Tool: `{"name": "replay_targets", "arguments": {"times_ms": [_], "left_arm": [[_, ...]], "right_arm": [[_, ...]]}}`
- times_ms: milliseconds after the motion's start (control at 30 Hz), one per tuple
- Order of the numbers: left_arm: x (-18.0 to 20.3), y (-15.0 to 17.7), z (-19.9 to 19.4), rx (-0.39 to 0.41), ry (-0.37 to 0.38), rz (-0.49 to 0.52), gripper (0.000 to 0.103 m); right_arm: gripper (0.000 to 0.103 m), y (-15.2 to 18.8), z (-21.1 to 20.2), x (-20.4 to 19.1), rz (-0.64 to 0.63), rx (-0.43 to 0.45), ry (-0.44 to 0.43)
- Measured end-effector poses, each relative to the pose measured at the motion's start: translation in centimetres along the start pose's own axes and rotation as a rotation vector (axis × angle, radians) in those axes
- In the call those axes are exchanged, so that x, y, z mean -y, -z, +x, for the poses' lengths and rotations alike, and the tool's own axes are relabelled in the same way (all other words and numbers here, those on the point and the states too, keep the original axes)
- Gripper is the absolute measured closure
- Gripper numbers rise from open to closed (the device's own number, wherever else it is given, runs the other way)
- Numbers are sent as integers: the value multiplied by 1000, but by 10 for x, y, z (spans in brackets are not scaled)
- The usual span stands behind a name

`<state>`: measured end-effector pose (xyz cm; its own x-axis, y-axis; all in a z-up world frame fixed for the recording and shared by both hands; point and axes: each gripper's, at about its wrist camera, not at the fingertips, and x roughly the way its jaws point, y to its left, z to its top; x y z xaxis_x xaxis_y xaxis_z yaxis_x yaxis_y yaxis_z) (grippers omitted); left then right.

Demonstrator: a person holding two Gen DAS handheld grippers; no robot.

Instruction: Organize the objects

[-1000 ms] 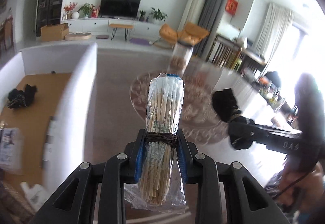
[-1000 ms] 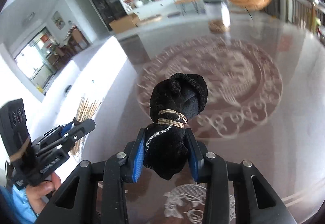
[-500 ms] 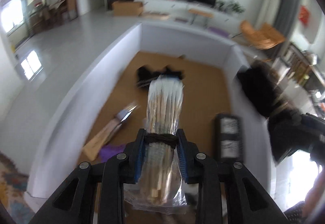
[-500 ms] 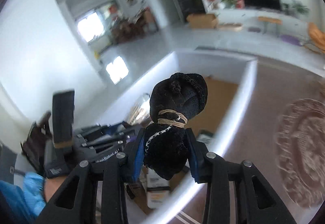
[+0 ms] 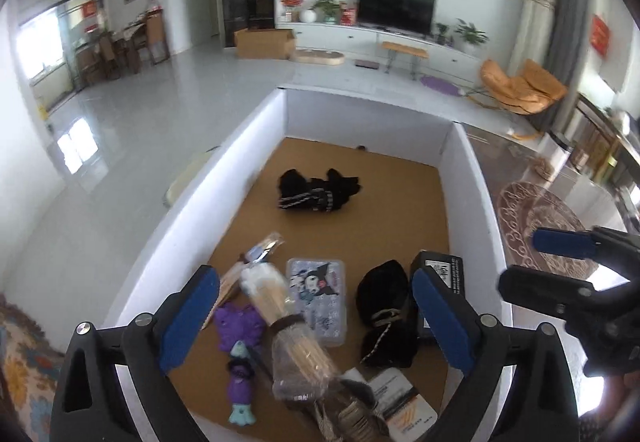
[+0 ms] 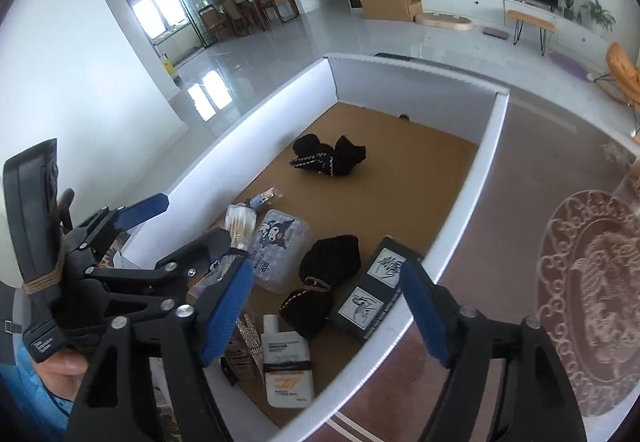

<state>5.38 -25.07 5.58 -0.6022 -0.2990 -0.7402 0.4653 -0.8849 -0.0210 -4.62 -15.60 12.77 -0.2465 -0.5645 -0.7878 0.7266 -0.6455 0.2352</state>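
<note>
A white-walled box (image 5: 468, 177) with a brown floor holds the sorted objects. My left gripper (image 5: 316, 306) is open above its near end. The wrapped bundle of wooden sticks (image 5: 288, 330) lies loose in the box between the open fingers. My right gripper (image 6: 328, 302) is open too, over the box's near right side. The black sock bundle tied with a band (image 6: 320, 274) lies on the box floor below it; it also shows in the left wrist view (image 5: 386, 314).
In the box lie another black sock pair (image 5: 318, 189), a clear cartoon case (image 5: 318, 298), a purple toy (image 5: 240, 358), a black packet (image 6: 372, 290) and a white bottle (image 6: 286, 370). A glossy patterned table (image 6: 580, 282) runs along the box's right side.
Both grippers swung from the table over the box and opened. The stick bundle and the black sock bundle dropped out of the jaws and now lie in the box.
</note>
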Motion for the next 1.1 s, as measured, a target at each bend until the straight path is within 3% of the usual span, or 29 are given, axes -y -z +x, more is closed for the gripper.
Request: {"name": "replay_targets", "arguments": {"times_ms": [200, 300, 400, 967, 1100], "left_arm": [[-6, -1, -24, 6, -156, -74, 5], [-12, -1, -23, -27, -134, -121, 5], [-16, 1, -18, -71, -182, -143, 5], [-15, 2, -25, -47, -228, -89, 5], [-16, 3, -31, -2, -252, -102, 5]], "right_arm": [[18, -6, -15, -5, -47, -21, 36], [18, -7, -20, -5, -54, -23, 53], [18, -6, -22, -5, -52, -29, 67], [18, -2, -15, -27, -117, -53, 97], [18, -4, -17, -25, -111, -45, 99]]}}
